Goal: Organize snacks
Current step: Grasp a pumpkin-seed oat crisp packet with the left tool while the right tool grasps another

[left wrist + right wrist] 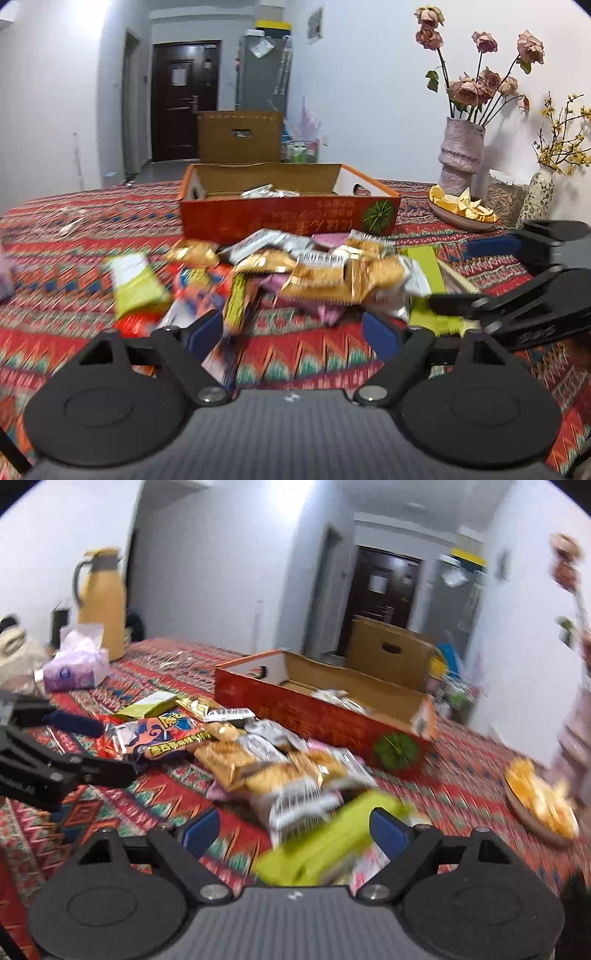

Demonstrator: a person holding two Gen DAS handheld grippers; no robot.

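A pile of snack packets [314,273] lies on the patterned tablecloth in front of an open red cardboard box [288,214], which holds a few silver packets [269,192]. My left gripper [293,332] is open just short of the pile, over bare cloth. My right gripper [295,827] is open with a lime-green packet [328,842] lying between its fingers, under them. The pile [266,760] and the box [317,716] also show in the right wrist view. Each gripper shows in the other's view: the right one [532,291], the left one [62,760].
A plate of orange slices [461,210], a vase of dried roses [461,155] and a smaller flowered vase [539,195] stand at the right. A tissue pack [77,664] and a yellow thermos [101,598] stand at the far left. A brown carton [240,136] stands behind the table.
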